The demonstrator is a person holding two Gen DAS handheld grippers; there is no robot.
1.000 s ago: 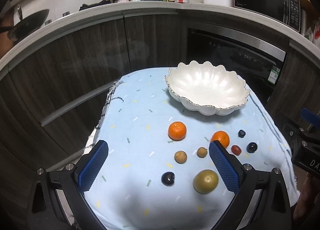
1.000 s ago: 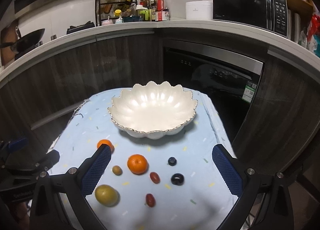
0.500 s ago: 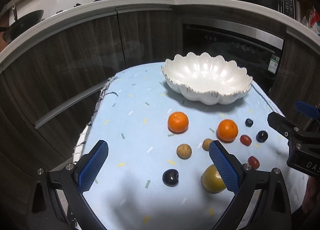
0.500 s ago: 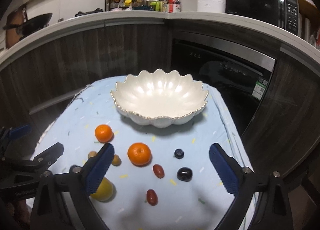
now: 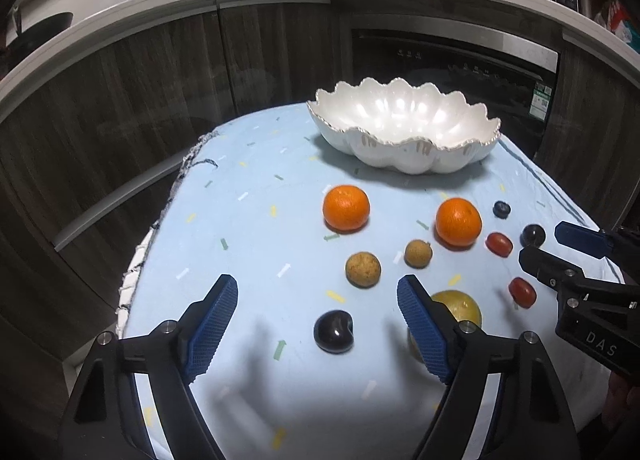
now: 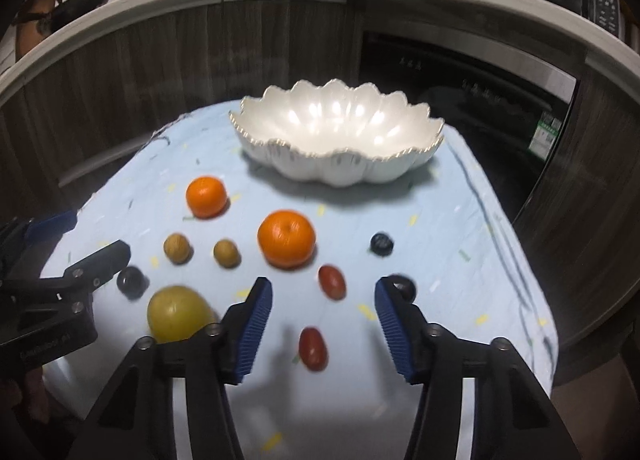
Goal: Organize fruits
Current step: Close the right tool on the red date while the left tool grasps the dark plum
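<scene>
The fruit lies scattered on a pale blue cloth [image 5: 248, 220] flecked with small coloured dashes, all of it in front of a white scalloped bowl [image 5: 404, 132] with a thin gilt rim. Two bright tangerines sit nearest the bowl — the left one [image 5: 346, 207] off on its own, the right one [image 5: 458, 222] just beside a small red tomato [image 5: 499, 244]. Below them are two rough tan longans [image 5: 363, 269] [image 5: 418, 253], close together but not touching. Nearer the camera lie a glossy dark cherry [image 5: 334, 331] and a dull yellow-green round fruit [image 6: 176, 314], the largest piece after the tangerines. Towards the right edge sit a blueberry [image 6: 381, 243], a dark round berry [image 5: 533, 235] and a second red tomato [image 6: 313, 347]. The bowl holds nothing; its pearly inside only catches the light. The left gripper [image 5: 316, 324] hangs low over the near part of the cloth, its blue ribbed fingers spread wide and gripping nothing, the cherry between them and the yellow-green fruit partly behind the right finger. The right gripper [image 6: 323, 324] also stands apart and empty-handed — the second tomato lies between its fingers, untouched. Its view is blurred.
</scene>
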